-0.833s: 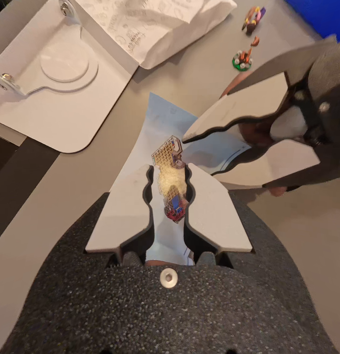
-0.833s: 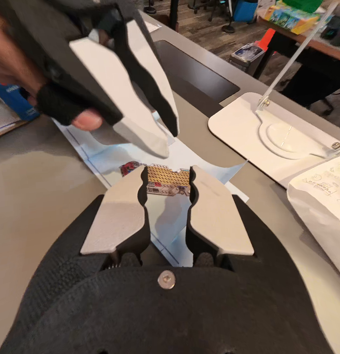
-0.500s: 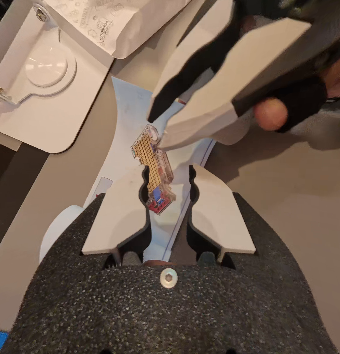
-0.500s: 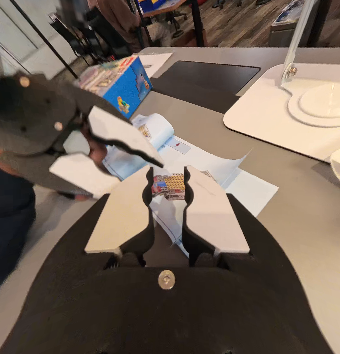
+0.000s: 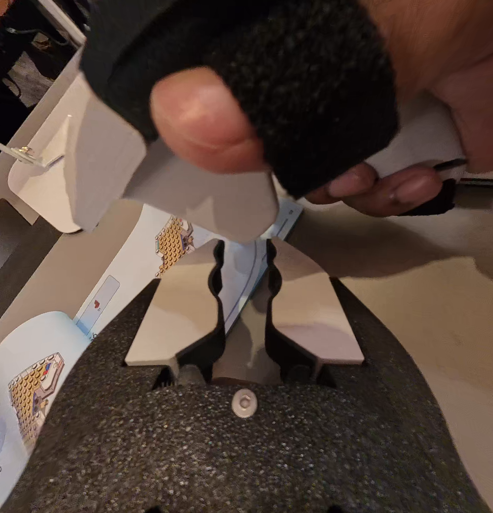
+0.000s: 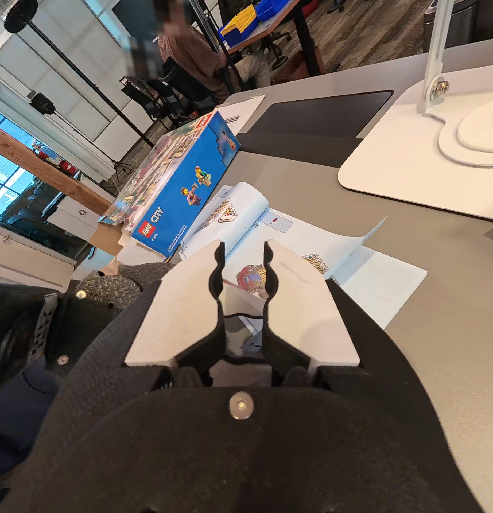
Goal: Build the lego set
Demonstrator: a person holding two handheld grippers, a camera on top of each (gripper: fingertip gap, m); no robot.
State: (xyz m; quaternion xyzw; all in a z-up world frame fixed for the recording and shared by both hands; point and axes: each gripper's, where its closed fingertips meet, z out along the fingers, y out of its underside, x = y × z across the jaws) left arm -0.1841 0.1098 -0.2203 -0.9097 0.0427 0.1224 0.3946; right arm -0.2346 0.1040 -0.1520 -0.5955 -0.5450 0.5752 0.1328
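Your left gripper (image 5: 243, 244) stood with fingers apart and empty, just above the open instruction booklet (image 5: 123, 277) on the grey table (image 6: 309, 180). Your right gripper (image 6: 244, 244), also apart and empty, had swung across and sat close over it, and your gloved hand (image 5: 206, 119) filled the left view. The booklet lay open with pages curling, beside the blue toy box (image 6: 184, 172).

Left wrist view: dim, warm cast, motion-blurred hand (image 5: 267, 97) close to lens, soft shadows on table (image 5: 406, 319). Right wrist view: brighter, sharp; daylight from windows (image 6: 6, 166); wide-angle bending at edges.
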